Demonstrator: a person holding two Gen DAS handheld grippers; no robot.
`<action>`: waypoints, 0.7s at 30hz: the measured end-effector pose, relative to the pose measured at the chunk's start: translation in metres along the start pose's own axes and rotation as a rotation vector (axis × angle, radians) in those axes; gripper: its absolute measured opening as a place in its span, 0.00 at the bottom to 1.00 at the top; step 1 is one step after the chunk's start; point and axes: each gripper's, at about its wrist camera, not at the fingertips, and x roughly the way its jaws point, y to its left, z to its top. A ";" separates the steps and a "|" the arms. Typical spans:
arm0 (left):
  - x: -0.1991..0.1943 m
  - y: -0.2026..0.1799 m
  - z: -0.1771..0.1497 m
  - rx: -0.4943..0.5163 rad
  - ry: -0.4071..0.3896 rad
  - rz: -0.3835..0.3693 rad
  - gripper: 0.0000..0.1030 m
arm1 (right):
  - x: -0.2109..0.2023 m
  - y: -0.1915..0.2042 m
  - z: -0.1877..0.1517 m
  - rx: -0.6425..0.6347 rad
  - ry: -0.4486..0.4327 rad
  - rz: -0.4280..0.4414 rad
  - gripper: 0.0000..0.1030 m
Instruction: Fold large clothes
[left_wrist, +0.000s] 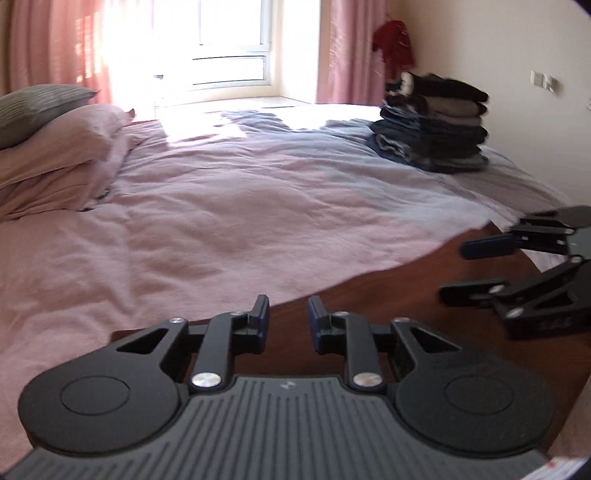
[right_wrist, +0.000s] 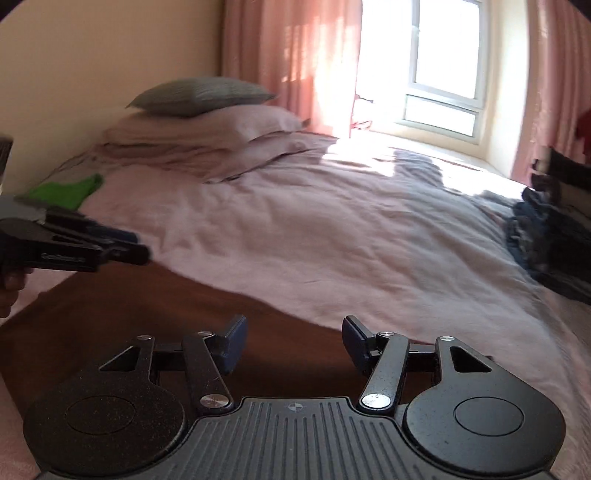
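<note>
Left tool (left_wrist: 286, 319): fingers parted a little, nothing between them; it hovers over the brown garment (left_wrist: 406, 295) at the near edge of the bed (left_wrist: 221, 206).
Right tool (right_wrist: 293, 343): fingers parted wider, also empty; it hovers over the same cloth (right_wrist: 147, 306), toward the bed's near right corner.
Garment position: directly below and just ahead of both tools, spread flat, its far hem running slantwise across the pink cover.
Long axis: seems to run along the near edge, from one tool to the other; its ends are out of view.
Nearer tool: hard to rank; each seems set for its own side.
Surroundings: folded pile (left_wrist: 432, 125) at the far right corner, pillows (left_wrist: 55, 147) at the left edge, a green cloth (right_wrist: 66, 192) beside them.
Obstacles: none lie between the tools and the garment.
</note>
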 end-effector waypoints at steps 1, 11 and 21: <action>0.010 -0.006 -0.002 0.018 0.015 0.000 0.19 | 0.014 0.004 -0.004 -0.009 0.022 -0.008 0.52; 0.038 0.065 -0.023 -0.121 0.074 0.258 0.19 | 0.013 -0.096 -0.031 0.193 0.069 -0.348 0.50; -0.090 0.032 -0.060 -0.195 0.073 0.217 0.17 | -0.098 -0.005 -0.058 0.206 0.034 -0.150 0.50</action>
